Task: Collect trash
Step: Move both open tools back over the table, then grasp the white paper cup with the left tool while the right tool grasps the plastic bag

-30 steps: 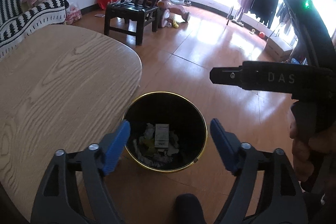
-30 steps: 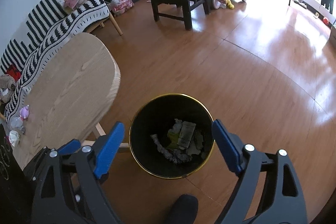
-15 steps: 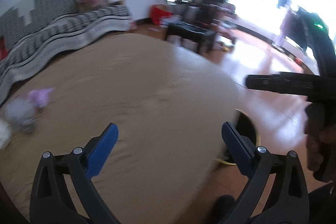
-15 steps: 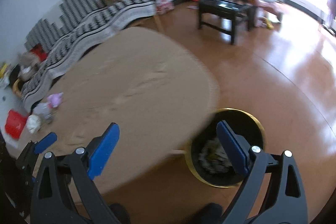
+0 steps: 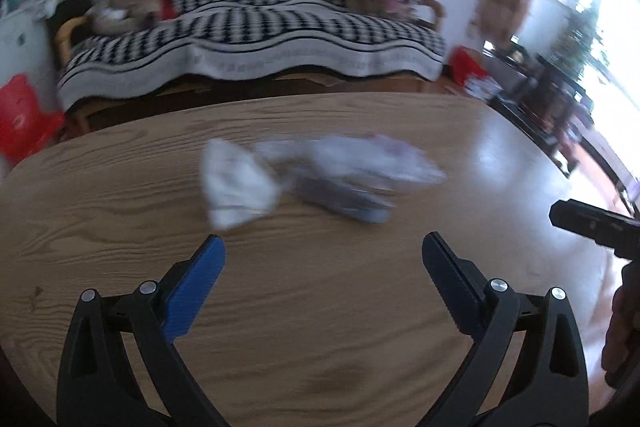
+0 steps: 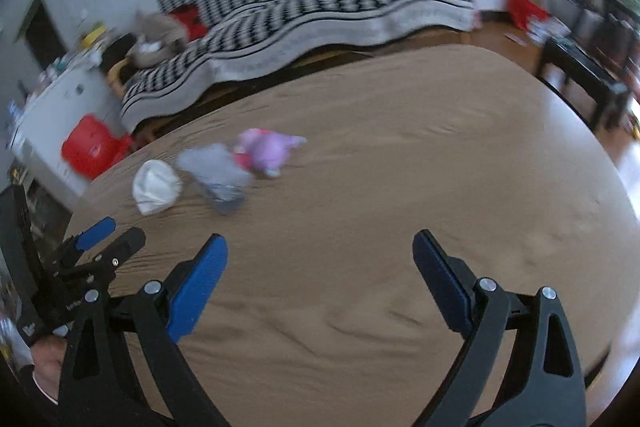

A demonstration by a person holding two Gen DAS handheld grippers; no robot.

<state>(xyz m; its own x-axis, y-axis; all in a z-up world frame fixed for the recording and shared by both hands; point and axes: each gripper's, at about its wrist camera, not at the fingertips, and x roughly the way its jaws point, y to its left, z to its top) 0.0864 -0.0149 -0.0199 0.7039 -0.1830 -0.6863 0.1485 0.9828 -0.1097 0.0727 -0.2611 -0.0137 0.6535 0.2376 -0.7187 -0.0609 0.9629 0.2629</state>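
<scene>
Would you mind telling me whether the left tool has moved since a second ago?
Yes. The left tool has swung away from the bin, now out of view, to over the wooden table, facing the white wad.

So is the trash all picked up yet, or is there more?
Not yet. Three things still lie on the wooden table: a white crumpled wad, a blurry grey-white wrapper and a purple toy-like piece. Both the left hand-held gripper and right hand-held gripper are open and empty, facing them.
</scene>
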